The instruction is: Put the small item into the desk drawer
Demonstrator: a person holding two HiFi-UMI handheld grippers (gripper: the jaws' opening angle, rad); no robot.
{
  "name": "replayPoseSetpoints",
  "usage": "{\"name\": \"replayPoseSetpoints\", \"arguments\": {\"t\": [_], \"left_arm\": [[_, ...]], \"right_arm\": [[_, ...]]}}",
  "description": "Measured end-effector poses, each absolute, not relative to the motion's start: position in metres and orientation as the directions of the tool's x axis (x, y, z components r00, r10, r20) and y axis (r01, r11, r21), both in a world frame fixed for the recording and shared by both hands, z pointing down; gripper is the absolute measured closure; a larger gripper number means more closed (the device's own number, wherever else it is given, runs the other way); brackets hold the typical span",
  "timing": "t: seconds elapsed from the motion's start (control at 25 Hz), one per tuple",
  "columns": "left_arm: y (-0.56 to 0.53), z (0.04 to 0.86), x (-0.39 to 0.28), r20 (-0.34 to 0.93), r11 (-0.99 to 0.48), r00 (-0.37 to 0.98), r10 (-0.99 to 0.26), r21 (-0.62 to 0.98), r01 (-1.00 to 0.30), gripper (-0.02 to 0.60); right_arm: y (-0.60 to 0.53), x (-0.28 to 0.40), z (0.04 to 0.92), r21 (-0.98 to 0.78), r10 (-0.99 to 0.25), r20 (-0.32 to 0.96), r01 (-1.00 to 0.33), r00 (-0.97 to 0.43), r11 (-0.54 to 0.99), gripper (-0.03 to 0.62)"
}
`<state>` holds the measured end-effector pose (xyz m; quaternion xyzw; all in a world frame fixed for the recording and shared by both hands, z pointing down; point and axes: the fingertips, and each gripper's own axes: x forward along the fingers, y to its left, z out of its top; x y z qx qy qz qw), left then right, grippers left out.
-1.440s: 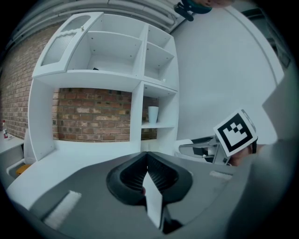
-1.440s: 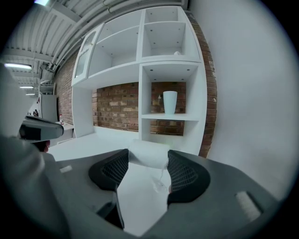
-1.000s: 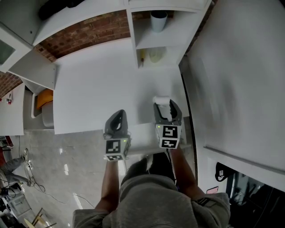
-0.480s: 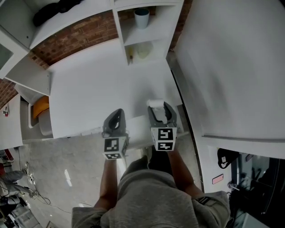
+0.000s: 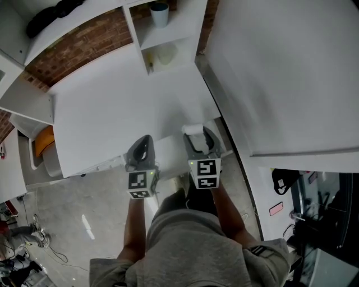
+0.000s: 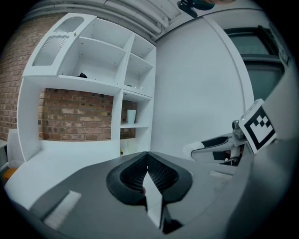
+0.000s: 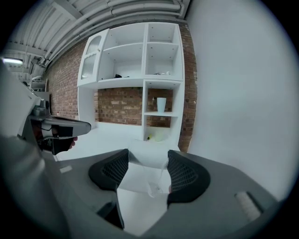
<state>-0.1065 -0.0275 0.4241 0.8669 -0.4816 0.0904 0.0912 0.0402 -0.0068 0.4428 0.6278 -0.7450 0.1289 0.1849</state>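
The small item (image 5: 192, 129) is a white, partly see-through block held over the front right part of the white desk (image 5: 106, 106). My right gripper (image 5: 196, 135) is shut on it, and its pads press both sides of the small item (image 7: 140, 173) in the right gripper view (image 7: 147, 170). My left gripper (image 5: 141, 142) hovers at the desk's front edge with its jaws shut and nothing between them (image 6: 148, 163). A white panel (image 5: 168, 152) juts out from the desk front between the two grippers; it looks like the drawer, but I cannot tell how far it is out.
At the desk's back right stands a white shelf unit (image 5: 185, 25) with a pale cup (image 5: 159, 12) and a yellowish thing (image 5: 165, 54). A large white wall panel (image 5: 280, 73) borders the desk on the right. An orange object (image 5: 42, 143) lies left of the desk.
The head view has swung, so the desk and shelf sit further up and left. Both grippers keep their spacing near the desk's front edge. The right one still holds the small item.
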Motion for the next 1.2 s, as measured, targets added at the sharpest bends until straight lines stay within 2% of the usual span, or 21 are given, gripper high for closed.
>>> {"name": "replayPoseSetpoints", "arguments": {"t": [0.4,1.2], "left_arm": [[-0.024,0.463,-0.094,0.298,-0.520,0.527,-0.796,0.110,-0.847,0.569],[-0.009,0.561,-0.106,0.460,-0.357,0.395,-0.795,0.173,-0.918,0.569]], "right_arm": [[0.001,0.043,0.488,0.026,-0.830,0.529,-0.975,-0.174,0.222,0.327],[-0.007,0.017,0.616,-0.039,-0.630,0.702,-0.901,-0.332,0.431,0.326]]}}
